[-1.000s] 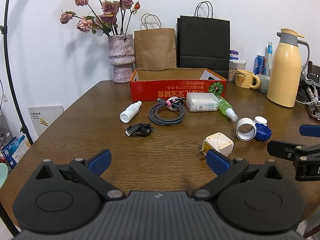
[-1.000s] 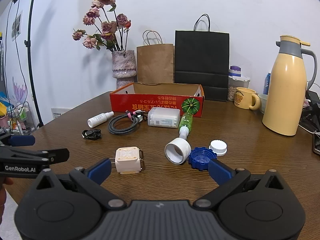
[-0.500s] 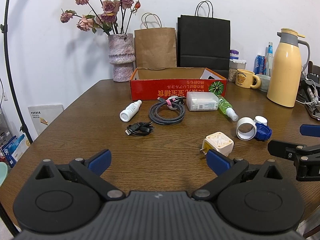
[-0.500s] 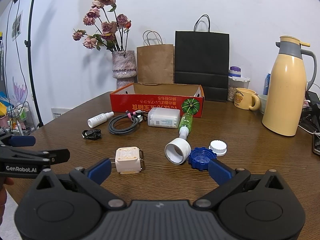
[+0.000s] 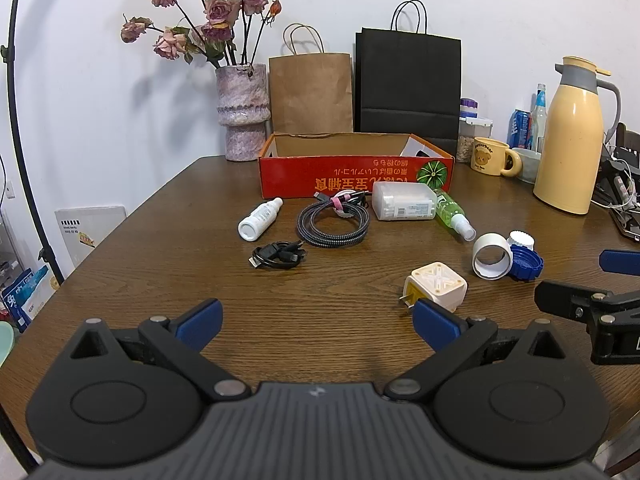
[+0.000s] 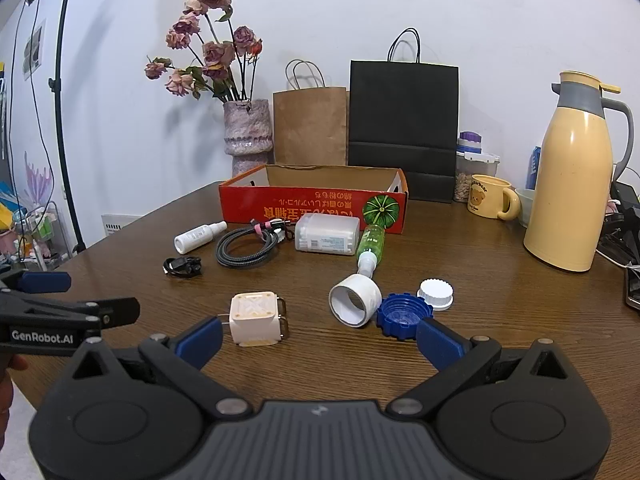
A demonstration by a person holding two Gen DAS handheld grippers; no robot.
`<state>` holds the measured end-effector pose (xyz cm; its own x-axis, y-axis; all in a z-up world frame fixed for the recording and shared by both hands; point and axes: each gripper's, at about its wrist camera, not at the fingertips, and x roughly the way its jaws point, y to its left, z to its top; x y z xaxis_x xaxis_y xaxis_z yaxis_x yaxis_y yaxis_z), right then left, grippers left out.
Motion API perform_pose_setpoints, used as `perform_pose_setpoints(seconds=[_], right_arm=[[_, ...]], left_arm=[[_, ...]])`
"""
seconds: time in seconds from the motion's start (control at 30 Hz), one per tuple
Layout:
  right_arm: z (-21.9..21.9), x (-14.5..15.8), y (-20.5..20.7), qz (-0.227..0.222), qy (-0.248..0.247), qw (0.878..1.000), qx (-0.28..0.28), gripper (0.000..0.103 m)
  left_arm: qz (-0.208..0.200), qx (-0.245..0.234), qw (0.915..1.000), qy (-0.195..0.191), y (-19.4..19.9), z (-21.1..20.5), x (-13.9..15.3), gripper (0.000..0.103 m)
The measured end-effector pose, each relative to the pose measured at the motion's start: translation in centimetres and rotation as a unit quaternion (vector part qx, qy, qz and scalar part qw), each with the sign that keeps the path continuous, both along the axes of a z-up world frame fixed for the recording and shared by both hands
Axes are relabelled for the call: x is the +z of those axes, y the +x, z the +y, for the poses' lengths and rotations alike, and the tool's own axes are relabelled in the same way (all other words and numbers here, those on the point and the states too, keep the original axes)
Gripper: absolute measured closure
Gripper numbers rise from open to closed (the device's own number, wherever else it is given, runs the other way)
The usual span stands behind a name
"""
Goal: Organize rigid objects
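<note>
Both tongs are hovering low over the bench (image 5: 160,248), spread wide, gripping nothing: left tongs (image 5: 316,318), right tongs (image 6: 318,338). Nearest, a cream plug adapter (image 6: 256,318) is lying just ahead of the right tongs' left finger. Beside it a white ring (image 6: 354,298) is touching a blue cap (image 6: 404,314), with a white cap (image 6: 436,294) close by. Farther, a black cable bundle (image 5: 278,254), white bottle (image 5: 260,218), braided cable coil (image 5: 332,222), clear box (image 5: 404,206) and green bottle (image 5: 454,214) are lying before the red box (image 5: 340,178).
</note>
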<state>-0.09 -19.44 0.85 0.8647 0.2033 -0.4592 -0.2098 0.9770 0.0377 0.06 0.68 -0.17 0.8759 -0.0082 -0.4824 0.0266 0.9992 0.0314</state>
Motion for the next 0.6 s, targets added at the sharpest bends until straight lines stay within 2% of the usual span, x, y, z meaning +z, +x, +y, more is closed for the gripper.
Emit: perform_pose_setpoints(seconds=[0.6], right_arm=[[-0.9, -0.7, 0.5, 0.002, -0.001, 1.0, -0.004, 0.0]], left_arm=[[0.015, -0.003, 0.9999, -0.004, 1.0, -1.2, -0.4, 0.0]])
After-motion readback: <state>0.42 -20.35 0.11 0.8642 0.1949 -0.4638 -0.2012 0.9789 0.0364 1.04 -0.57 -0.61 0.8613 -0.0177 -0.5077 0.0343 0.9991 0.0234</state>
